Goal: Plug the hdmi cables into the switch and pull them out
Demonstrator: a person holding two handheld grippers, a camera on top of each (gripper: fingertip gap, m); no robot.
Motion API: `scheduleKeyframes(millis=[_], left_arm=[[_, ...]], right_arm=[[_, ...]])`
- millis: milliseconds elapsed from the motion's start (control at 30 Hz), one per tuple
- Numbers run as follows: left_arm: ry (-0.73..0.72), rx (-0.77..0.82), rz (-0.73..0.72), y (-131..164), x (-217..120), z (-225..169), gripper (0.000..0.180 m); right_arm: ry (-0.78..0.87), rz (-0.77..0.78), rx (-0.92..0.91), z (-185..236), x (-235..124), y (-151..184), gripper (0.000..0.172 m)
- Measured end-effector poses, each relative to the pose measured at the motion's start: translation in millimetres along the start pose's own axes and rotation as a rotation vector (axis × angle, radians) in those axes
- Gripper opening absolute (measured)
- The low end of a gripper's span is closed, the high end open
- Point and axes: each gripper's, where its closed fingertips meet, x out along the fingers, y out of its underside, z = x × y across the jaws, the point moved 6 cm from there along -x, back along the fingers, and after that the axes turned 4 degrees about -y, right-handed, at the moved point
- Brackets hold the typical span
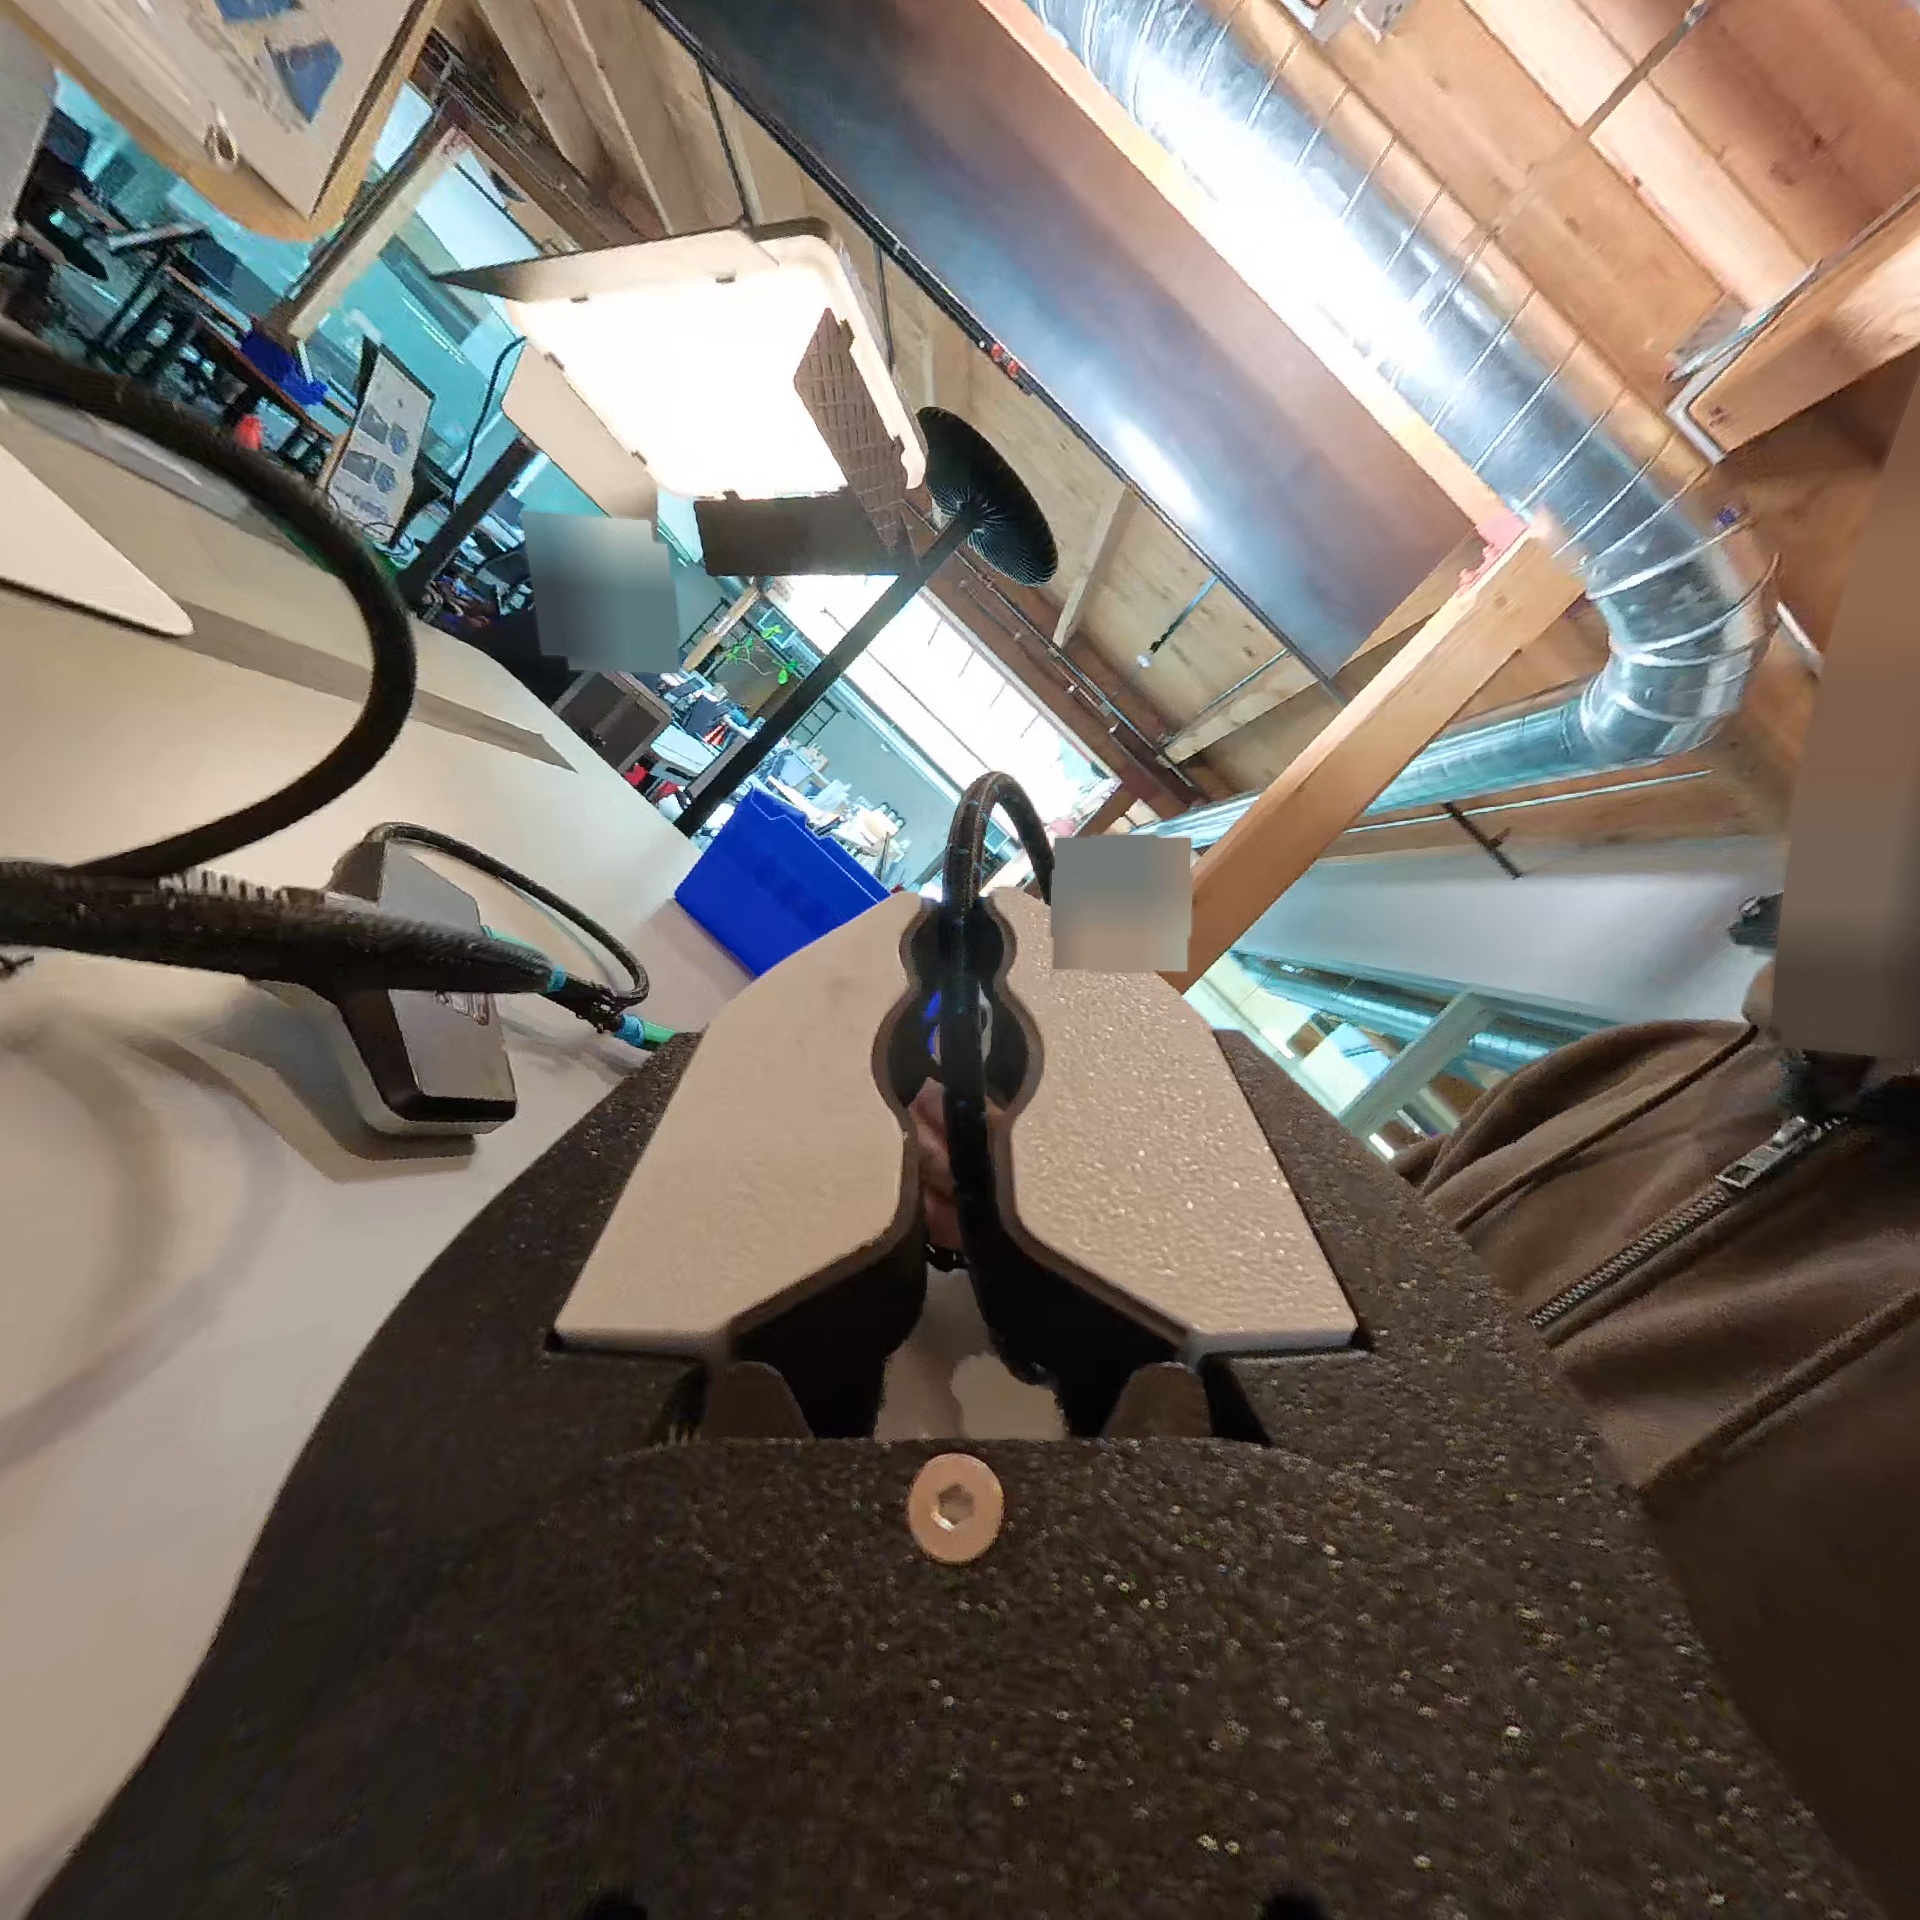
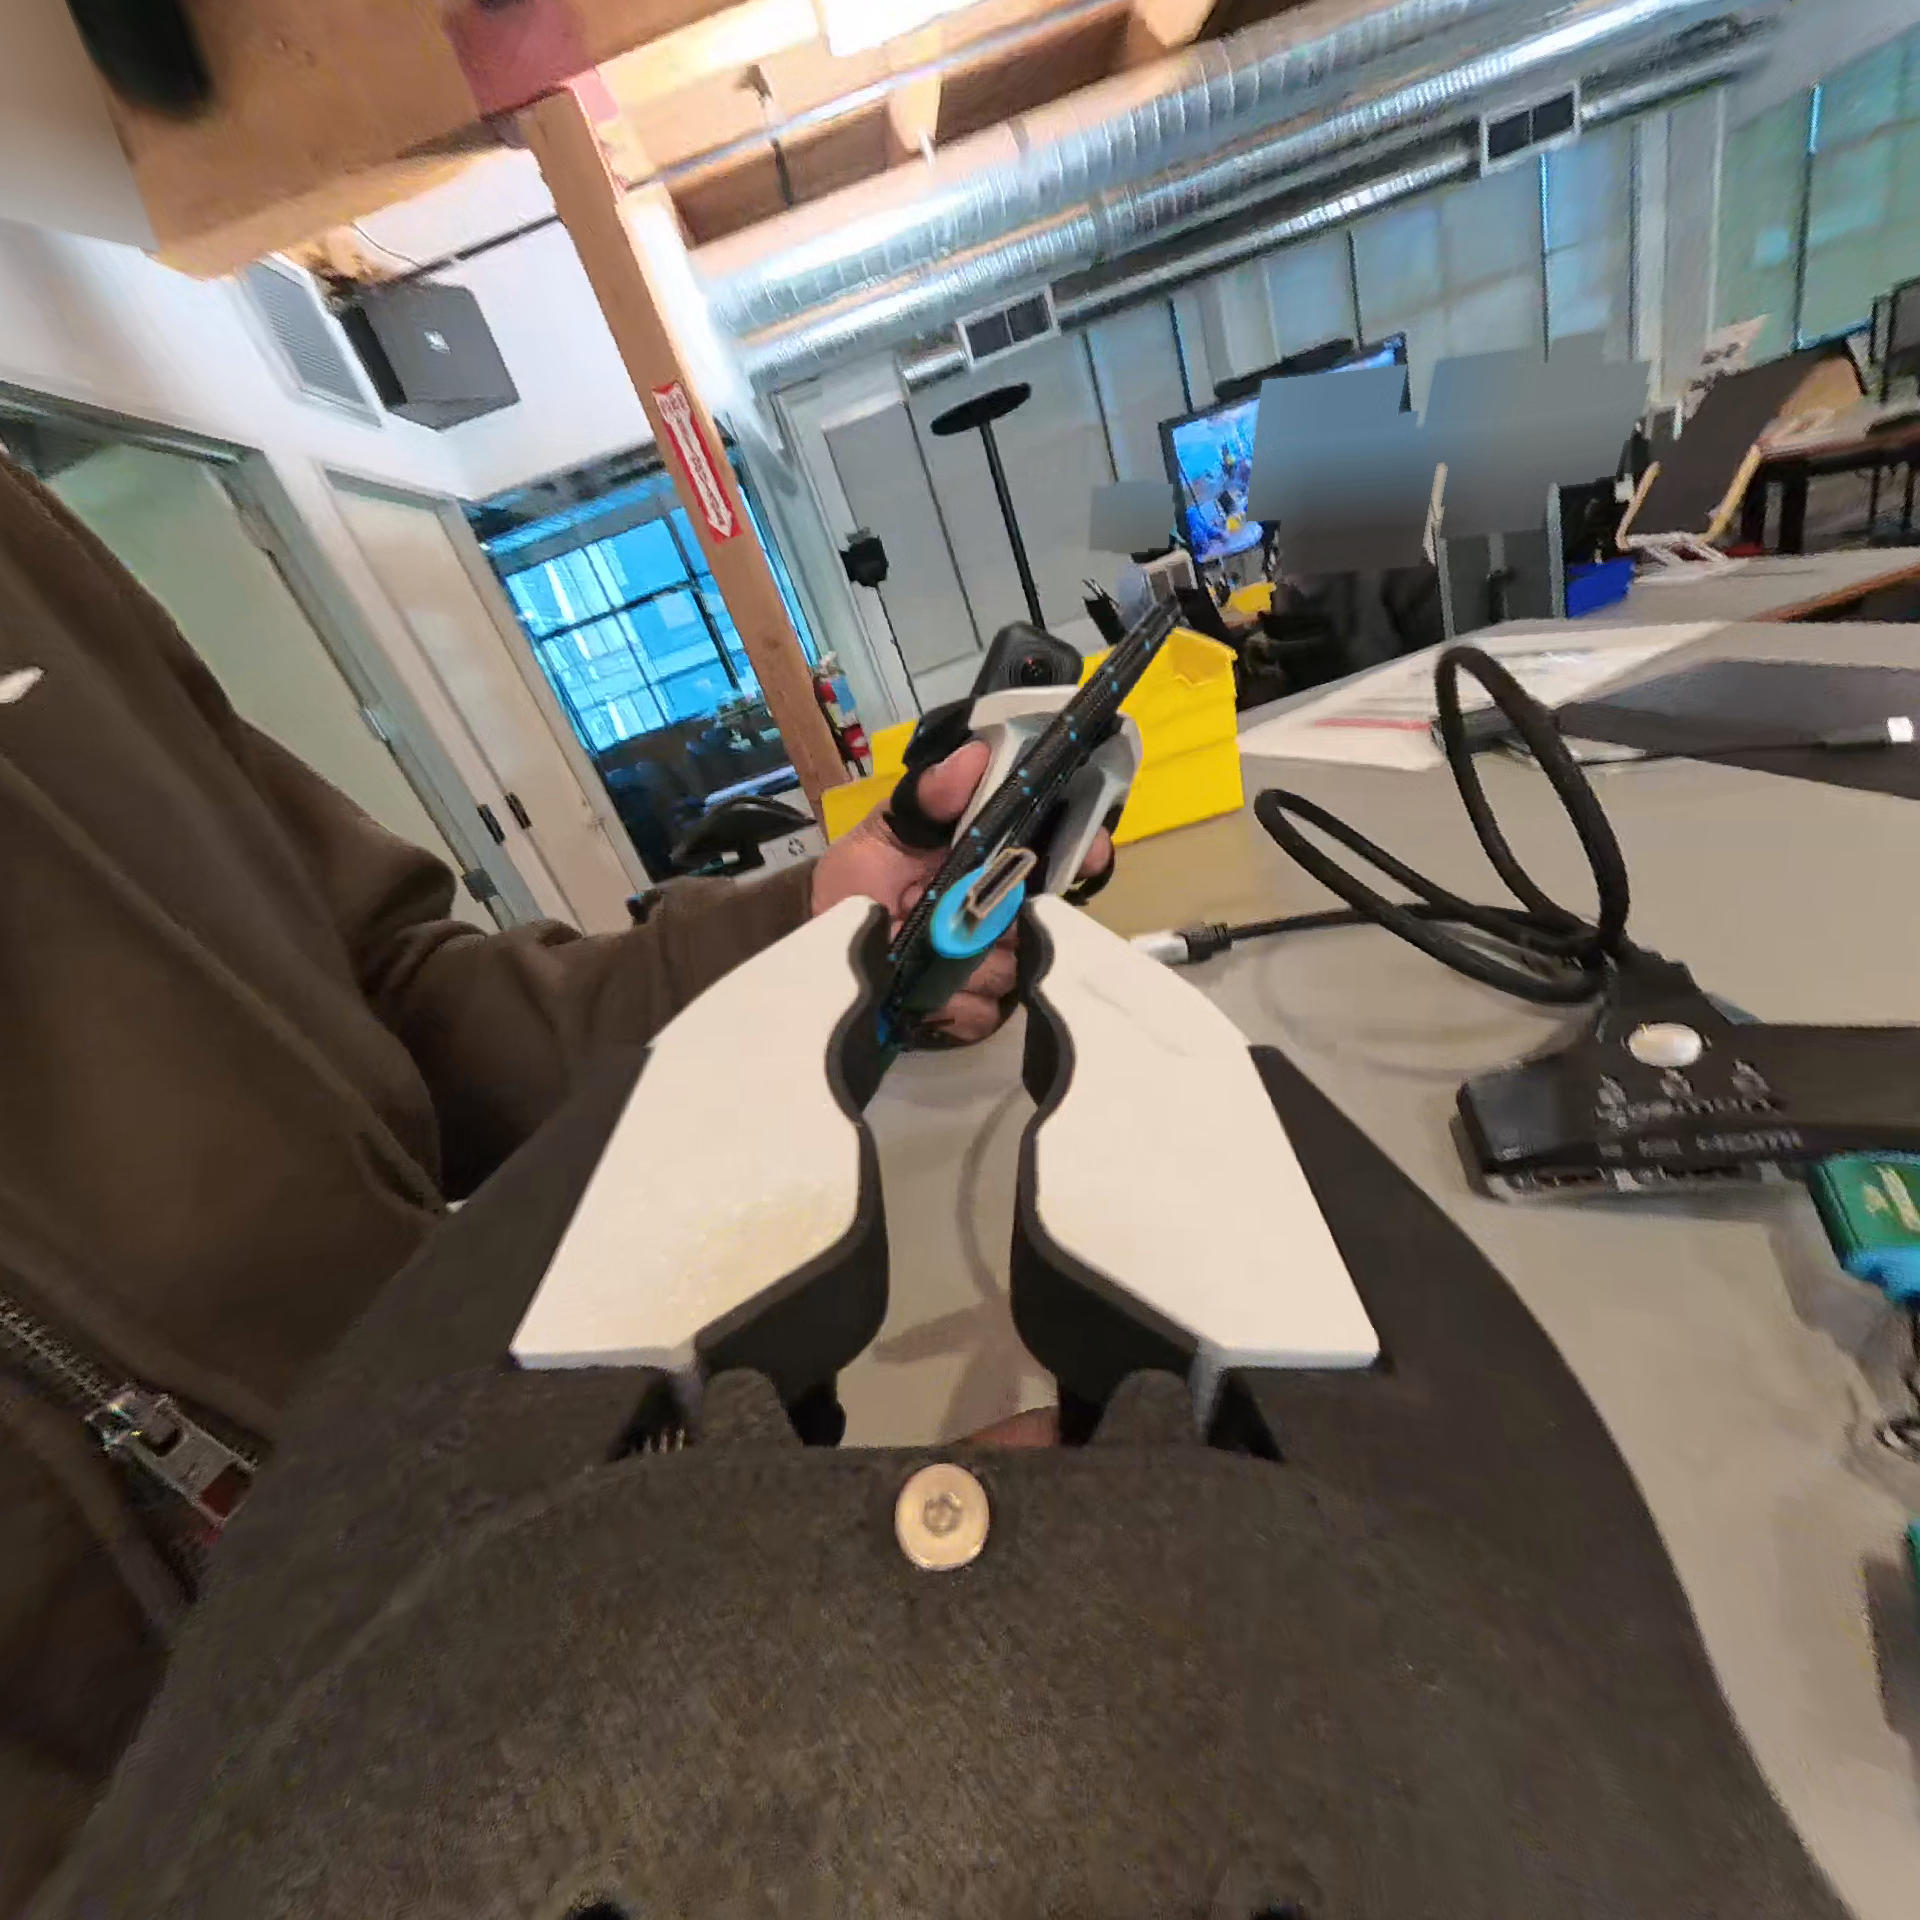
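Note:
My left gripper (image 1: 961, 920) is shut on a black braided cable (image 1: 987, 821) that runs between its fingers and arcs over the tips. In the right wrist view this gripper (image 2: 1049, 769) is held up in a hand, with the blue-flecked cable (image 2: 1081, 707) passing through it. The cable's plug (image 2: 982, 904) has a blue collar and a metal connector. It sits between the tips of my right gripper (image 2: 961, 925), whose fingers (image 2: 1081, 966) close against it on both sides.
A black adapter box (image 2: 1621, 1101) with coiled black cables (image 2: 1507, 862) lies on the grey table (image 2: 1351, 1039); it also shows in the left wrist view (image 1: 436, 997). A green-blue plug (image 2: 1870, 1216) lies at the right edge. A yellow bin (image 2: 1195, 748) and a blue bin (image 1: 779, 883) stand behind. A brown jacket sleeve (image 2: 312, 935) is at the left. Tip to tip, the grippers are about 12 cm apart.

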Motion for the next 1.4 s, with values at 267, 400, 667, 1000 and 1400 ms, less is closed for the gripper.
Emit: scheduleKeyframes(millis=[267, 400, 667, 1000, 1400], left_arm=[[-0.35, -0.101, 0.074, 15, 2, 45, 0.014], [-0.622, 0.072, 0.164, 7, -5, 38, 0.034], [-0.19, -0.126, 0.317, 49, 67, -26, 0.034], [-0.133, -0.647, 0.184, 96, 76, 5, 0.036], [-0.078, -0.497, 0.247, 85, 73, 7, 0.004]], right_arm=[[0.369, 0.177, 0.047, -29, -12, 15, 0.012], [0.553, 0.275, -0.111, -28, -17, -2, 0.011], [0.732, 0.545, -0.61, 8, 8, -24, 0.011], [0.716, 0.584, -0.742, 29, 26, 16, 0.012], [0.416, 0.702, -0.694, 30, 12, 27, 0.042]])
